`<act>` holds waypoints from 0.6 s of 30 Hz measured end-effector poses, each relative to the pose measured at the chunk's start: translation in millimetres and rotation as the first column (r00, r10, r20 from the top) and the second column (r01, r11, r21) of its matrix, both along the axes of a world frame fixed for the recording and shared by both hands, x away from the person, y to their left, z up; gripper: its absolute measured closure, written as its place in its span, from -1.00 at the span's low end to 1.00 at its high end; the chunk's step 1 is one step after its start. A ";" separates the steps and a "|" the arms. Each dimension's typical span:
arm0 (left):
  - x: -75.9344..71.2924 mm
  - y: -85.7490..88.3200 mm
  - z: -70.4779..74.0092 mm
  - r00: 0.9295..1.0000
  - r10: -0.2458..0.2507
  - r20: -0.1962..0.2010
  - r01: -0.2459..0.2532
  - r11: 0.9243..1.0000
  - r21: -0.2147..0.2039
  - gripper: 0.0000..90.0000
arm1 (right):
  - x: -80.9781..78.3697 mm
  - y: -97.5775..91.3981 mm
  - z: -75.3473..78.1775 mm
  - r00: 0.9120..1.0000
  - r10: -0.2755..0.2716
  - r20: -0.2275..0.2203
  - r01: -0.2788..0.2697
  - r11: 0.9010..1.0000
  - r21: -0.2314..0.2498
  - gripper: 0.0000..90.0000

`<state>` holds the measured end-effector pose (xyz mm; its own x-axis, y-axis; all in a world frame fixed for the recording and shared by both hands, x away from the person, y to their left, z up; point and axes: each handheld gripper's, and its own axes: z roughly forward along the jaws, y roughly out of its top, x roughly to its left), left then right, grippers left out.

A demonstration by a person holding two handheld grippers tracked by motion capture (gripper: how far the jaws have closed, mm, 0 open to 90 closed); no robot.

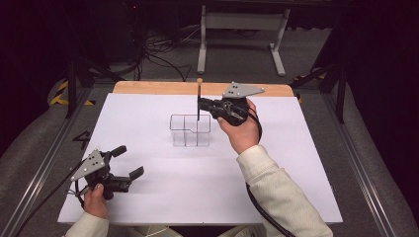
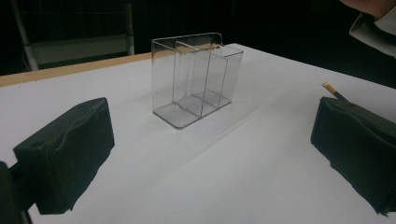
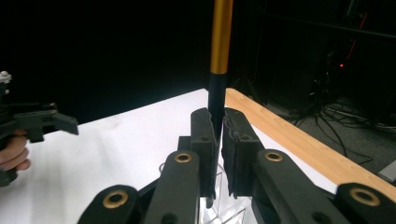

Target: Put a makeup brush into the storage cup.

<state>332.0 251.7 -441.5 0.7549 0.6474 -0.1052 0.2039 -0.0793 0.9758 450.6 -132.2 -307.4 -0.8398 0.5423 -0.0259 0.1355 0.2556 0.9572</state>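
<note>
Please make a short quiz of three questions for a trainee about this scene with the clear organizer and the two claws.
1. True or false: the right claw is closed on a thin black stick held upright.
2. Which compartment of the clear organizer is the stick over, seen from the high view? A) front left B) back right C) none, it is over the wooden edge
3. In what state are the jaws of the left claw?

Key
1. True; the stick has a golden upper part.
2. B.
3. Open and holding nothing, low over the white sheet at the person's near left.
</note>
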 end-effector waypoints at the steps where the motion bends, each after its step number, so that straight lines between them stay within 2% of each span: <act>1: 0.0 0.1 0.0 1.000 -0.001 0.001 0.001 1.000 -0.001 -0.99 | 1.1 1.3 -1.1 1.000 -0.002 0.005 0.002 1.000 0.002 0.86; 13: 0.2 0.9 0.0 1.000 0.002 0.002 -0.002 1.000 -0.003 -0.99 | 10.8 17.8 -14.9 1.000 -0.006 0.015 0.006 1.000 0.016 0.86; 18: 0.1 0.7 -0.2 1.000 0.001 -0.011 -0.001 1.000 -0.005 -0.99 | 13.5 20.1 -21.1 1.000 -0.016 0.022 0.015 1.000 0.014 0.86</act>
